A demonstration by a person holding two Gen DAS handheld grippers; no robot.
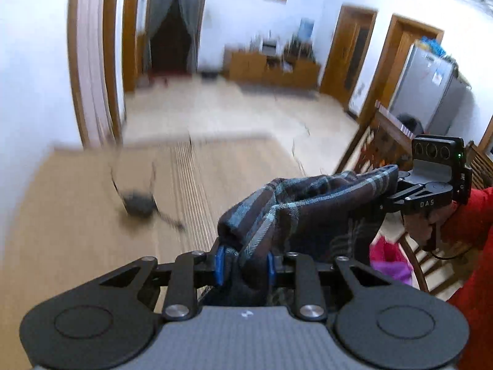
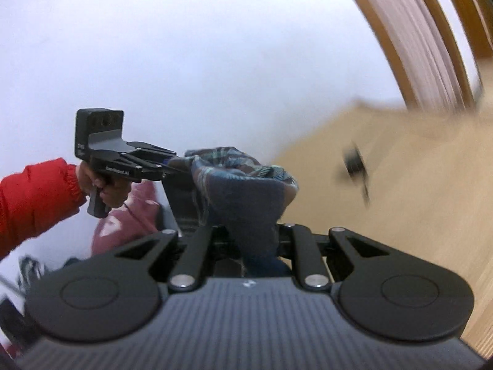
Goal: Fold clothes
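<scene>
Gripping plaid garment [image 1: 308, 197], left tongs [image 1: 245, 265], right tongs [image 2: 246, 231] clamped too

- Left wrist view: sits just behind the left claw [image 1: 245, 265], looks forward over the tan bench [image 1: 77, 215] into the room; right claw [image 1: 389, 195] seen at far right.
- Right wrist view: sits just behind the right claw [image 2: 246, 236], faces a white wall [image 2: 185, 46]; left claw [image 2: 177, 166] at left.
- Shared: plaid cloth [image 1: 308, 203] close between both, each other's claw, bench.
</scene>
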